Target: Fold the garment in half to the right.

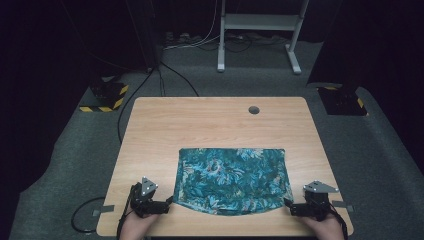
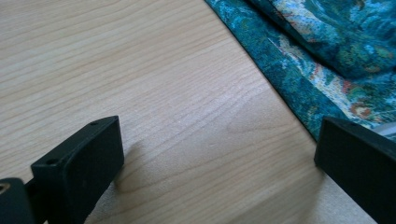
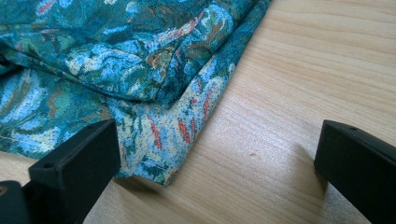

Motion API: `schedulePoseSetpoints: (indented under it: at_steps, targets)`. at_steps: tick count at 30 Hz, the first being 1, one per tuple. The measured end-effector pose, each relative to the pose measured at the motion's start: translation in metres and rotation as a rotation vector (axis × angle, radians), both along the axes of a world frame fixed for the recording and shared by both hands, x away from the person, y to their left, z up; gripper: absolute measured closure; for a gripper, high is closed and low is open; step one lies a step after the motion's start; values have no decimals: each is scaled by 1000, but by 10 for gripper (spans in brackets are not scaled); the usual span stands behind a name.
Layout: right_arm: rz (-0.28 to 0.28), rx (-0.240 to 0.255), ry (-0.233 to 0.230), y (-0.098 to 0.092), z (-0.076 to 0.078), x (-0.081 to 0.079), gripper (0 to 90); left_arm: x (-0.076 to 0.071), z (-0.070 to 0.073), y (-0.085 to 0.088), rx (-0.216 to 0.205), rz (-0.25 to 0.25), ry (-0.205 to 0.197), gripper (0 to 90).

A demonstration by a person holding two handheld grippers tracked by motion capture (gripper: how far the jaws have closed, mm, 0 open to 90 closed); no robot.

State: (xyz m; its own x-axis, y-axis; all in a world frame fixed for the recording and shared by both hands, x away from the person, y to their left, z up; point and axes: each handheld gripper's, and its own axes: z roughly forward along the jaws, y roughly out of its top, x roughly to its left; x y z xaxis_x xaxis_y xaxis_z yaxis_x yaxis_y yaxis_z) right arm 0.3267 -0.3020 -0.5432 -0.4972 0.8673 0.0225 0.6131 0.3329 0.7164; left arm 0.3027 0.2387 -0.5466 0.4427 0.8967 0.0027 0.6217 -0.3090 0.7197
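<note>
A teal floral cloth (image 1: pixel 232 180) lies folded flat on the near half of the wooden table (image 1: pixel 210 122). My left gripper (image 1: pixel 167 204) sits at the cloth's near left corner, open. In the left gripper view the jaws stand wide apart over bare wood, and the cloth's edge (image 2: pixel 322 70) reaches the right jaw. My right gripper (image 1: pixel 289 204) rests at the near right corner, open. In the right gripper view the cloth's corner (image 3: pixel 163 140) lies beside the left jaw, with bare wood between the jaws.
A round grommet hole (image 1: pixel 254 109) sits near the table's far edge. Beyond the table stand a white metal frame (image 1: pixel 260 30) and two black bases with yellow-black tape (image 1: pixel 105 96). Cables run over the grey carpet.
</note>
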Motion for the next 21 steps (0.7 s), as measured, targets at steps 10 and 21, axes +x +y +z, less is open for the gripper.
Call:
schedulePoseSetpoints:
  at_steps: [10, 21]
  targets:
    - [-6, 8, -5, -1, 1, -1, 8, -7, 5, 8, -106, -38, -93, 23]
    - [37, 36, -98, 6, 17, -13, 0, -12, 24, 7, -116, -86, -133, 24]
